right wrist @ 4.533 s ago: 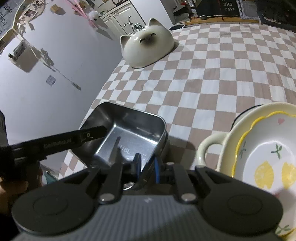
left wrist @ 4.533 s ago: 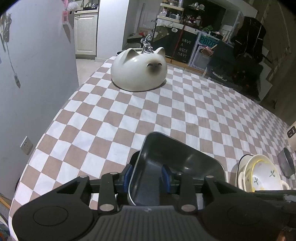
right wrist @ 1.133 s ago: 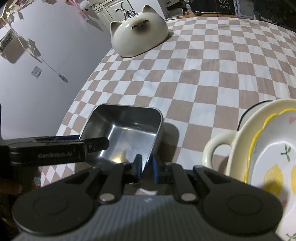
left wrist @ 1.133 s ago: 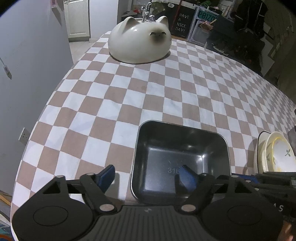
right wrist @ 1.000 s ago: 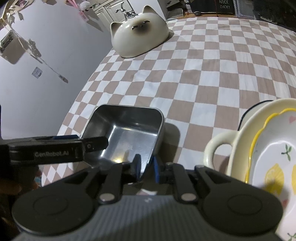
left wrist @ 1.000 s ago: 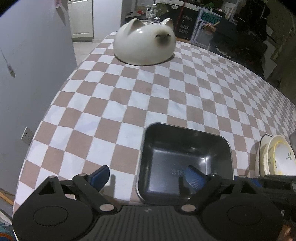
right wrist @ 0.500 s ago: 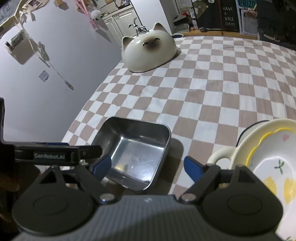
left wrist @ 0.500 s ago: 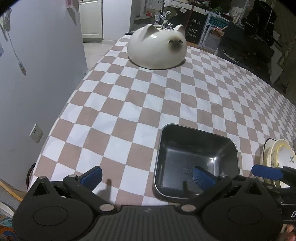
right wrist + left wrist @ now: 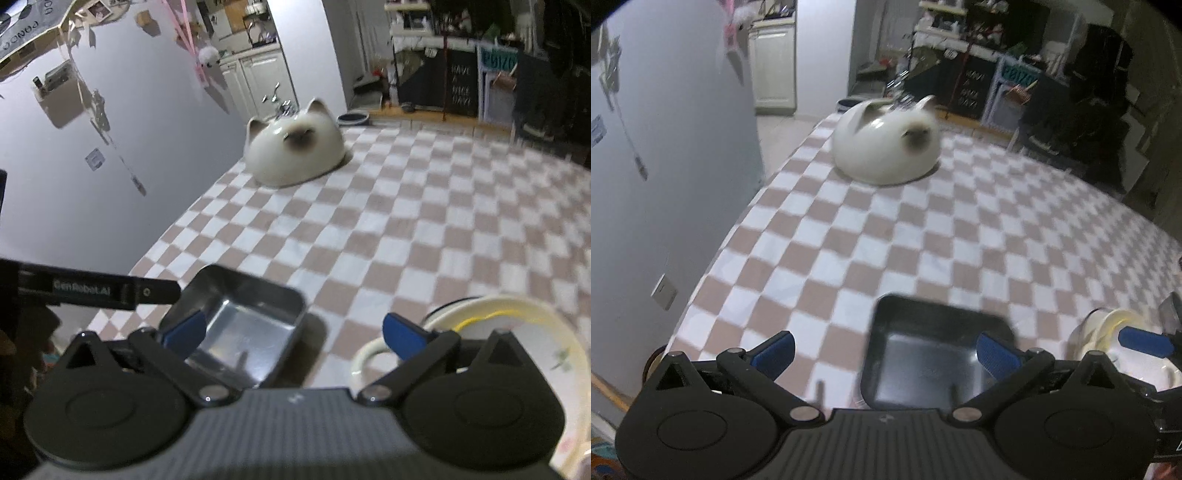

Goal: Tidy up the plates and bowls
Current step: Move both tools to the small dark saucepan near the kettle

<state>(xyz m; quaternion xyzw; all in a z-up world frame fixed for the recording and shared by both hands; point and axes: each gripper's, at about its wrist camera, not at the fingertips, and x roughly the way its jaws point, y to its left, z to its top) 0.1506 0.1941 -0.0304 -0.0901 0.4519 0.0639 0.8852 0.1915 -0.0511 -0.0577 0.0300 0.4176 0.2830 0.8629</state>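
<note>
One steel tray (image 9: 934, 354), perhaps two stacked bowls (image 9: 517, 325)

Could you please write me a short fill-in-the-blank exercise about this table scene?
1. Both the left claw and the right claw are ____.
2. The metal tray rests on a ____ tablecloth.
3. The upside-down white bowl is shaped like a ____.

Answers: open; checkered; cat

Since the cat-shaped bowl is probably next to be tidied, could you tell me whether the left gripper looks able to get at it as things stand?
Probably yes: the left gripper is open and empty, and only bare checkered tablecloth lies between it and the cat-shaped bowl, though it is far across.
</note>
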